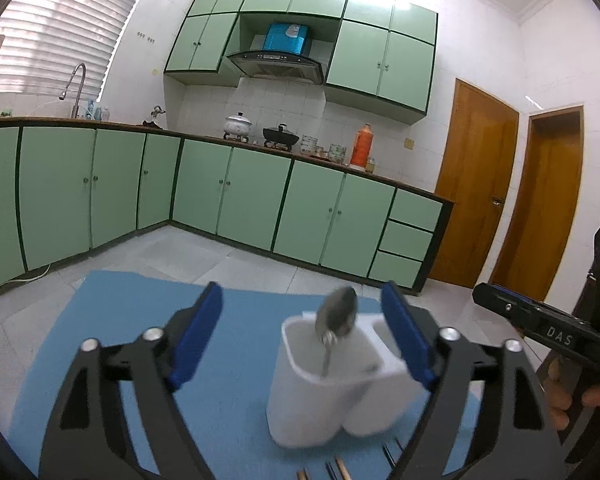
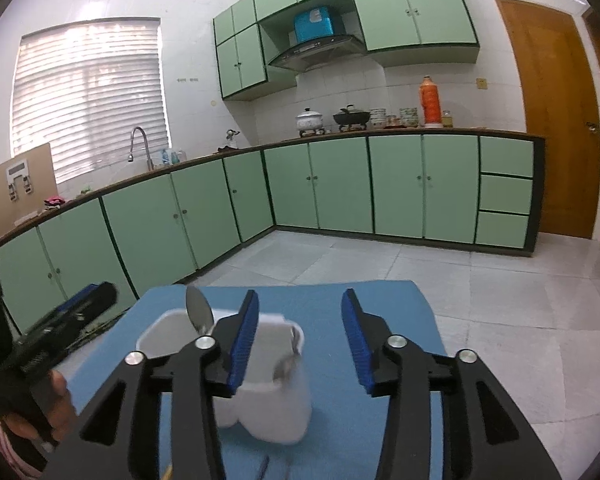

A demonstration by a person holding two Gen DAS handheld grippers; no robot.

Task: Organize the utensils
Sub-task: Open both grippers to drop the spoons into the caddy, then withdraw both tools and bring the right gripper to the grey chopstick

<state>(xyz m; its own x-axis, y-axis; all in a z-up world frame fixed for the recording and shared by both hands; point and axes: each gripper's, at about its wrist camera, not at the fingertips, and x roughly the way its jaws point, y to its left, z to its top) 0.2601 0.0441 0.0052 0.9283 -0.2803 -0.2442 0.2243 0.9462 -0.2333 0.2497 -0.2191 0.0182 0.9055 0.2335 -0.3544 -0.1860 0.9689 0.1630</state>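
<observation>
A: Where is the white utensil holder (image 1: 332,380)?

B: On the blue mat (image 1: 100,340) on the desk, just ahead of both grippers. A spoon (image 1: 337,316) stands bowl-up in its left compartment; a second utensil (image 2: 290,362) leans in the right one.

A: And the jaws?

B: Left gripper (image 1: 302,336): jaws spread wide, the holder beside its right pad, nothing pinched. Right gripper (image 2: 300,340): jaws apart, empty, with the holder partly behind its left pad.

A: Anything else?

B: Chopstick tips (image 1: 342,468) at the mat's near edge.
</observation>
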